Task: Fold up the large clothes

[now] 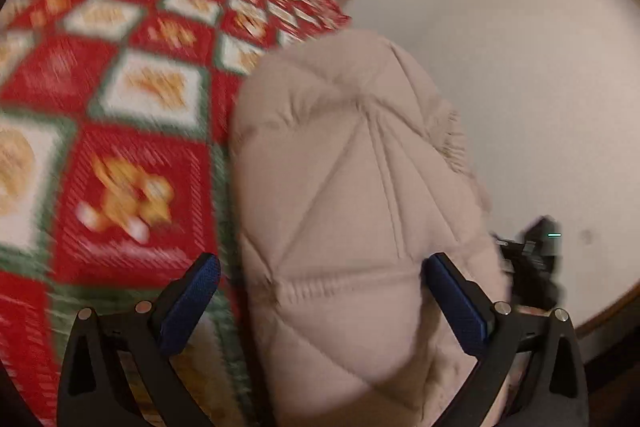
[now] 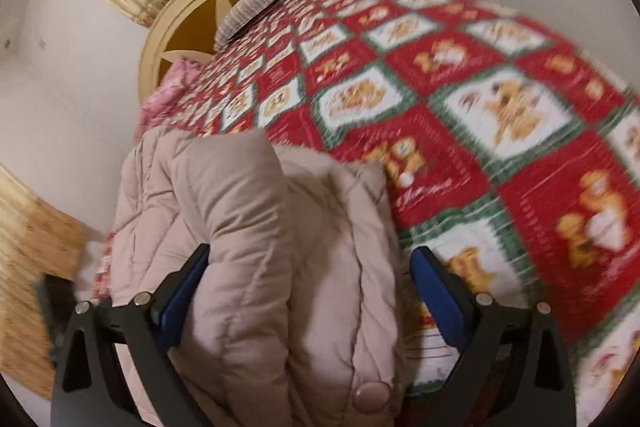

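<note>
I have a claw in each hand, and the big puffy coat (image 1: 352,207) lies on the bed, right at the bed's edge by the white wall (image 1: 520,67).

My left claw (image 1: 320,281) is wide open. The coat sits between its two blue pads (image 1: 192,307), more to the right pad than the left one. The right pad looks like it touches the coat; the left pad is over the red quilt (image 1: 132,155) and holds nothing.

My right claw (image 2: 310,279) is wide open too. A fat fold of the coat (image 2: 256,227) bulges up between its pads, so nothing is pinched yet. The left pad is pressed close to the fold; the right pad stands apart from it.

The coat's long way runs straight ahead from both claws, toward the round headboard (image 2: 160,39). Both claws sit at the near end, so I think neither is much nearer than the other (the right one seems tucked in a bit deeper). To fold, I think I must close on this near end and bring it forward over the far end.

Both pictures are blurry. The coat's near end is cut off at the bottom, so I cannot find the hem or sleeves. I see one snap button (image 2: 372,397). In the left view I see a dark thing (image 1: 536,259) past the coat's right side, maybe my other claw, but I cannot tell.
</note>
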Tool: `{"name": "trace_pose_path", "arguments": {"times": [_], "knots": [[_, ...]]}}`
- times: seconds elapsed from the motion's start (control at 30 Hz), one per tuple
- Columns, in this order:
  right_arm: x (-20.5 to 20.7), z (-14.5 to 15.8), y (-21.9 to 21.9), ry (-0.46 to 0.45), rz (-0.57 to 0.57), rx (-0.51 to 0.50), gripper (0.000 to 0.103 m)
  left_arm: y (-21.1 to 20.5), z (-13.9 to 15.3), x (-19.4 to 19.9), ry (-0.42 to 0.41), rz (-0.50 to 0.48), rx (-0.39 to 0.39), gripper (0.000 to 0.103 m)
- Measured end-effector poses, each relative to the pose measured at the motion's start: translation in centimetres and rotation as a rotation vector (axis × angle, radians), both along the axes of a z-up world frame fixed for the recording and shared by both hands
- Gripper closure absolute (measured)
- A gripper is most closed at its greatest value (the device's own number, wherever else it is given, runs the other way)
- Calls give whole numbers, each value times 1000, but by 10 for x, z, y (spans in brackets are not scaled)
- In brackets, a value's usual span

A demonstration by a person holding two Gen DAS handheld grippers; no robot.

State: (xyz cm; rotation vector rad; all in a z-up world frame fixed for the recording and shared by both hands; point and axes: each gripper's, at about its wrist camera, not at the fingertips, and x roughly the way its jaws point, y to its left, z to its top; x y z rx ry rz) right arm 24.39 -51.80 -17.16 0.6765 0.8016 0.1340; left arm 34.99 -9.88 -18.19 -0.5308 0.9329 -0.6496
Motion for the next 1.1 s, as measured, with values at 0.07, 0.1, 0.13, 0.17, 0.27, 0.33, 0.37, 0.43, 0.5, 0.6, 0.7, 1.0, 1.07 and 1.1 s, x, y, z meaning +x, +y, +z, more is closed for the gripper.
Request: {"name": "trace_pose_path", "arguments": {"times": [0.07,0.1,0.13,0.17,0.27,0.33,0.37,0.43,0.5,0.6,0.7,1.0,1.07,1.1], "knots": [[0,-6,-2,-18,19,51,5,-8,1,0,-28,-27,-17,1],[0,-6,-1,-24,26,54,9,-15,2,1,-28,-67,-24,1],[0,-6,1,-30,47,62,12,-20,4,1,-34,-87,-12,1],[2,-6,5,-39,83,81,22,-27,5,0,-47,-95,20,1],[8,-8,17,-24,151,132,39,-37,16,-8,-94,-104,86,10],[4,-2,19,-49,159,152,59,-33,26,-14,-107,-100,90,21],[0,3,23,-70,160,158,63,-28,30,-18,-114,-99,100,25],[-5,10,29,-87,167,165,71,-18,44,-31,-151,-97,130,31],[-8,21,47,-99,185,162,74,-1,60,-45,-195,-81,156,34],[-7,38,74,-131,226,163,77,33,78,-67,-229,-31,178,36],[2,57,111,-168,287,182,78,67,91,-81,-241,27,196,37],[45,81,266,-211,520,255,79,184,121,-122,-266,258,287,38],[52,82,299,-212,569,272,79,213,127,-133,-274,319,323,38],[54,82,314,-213,591,278,79,221,127,-135,-275,339,335,38]]}}
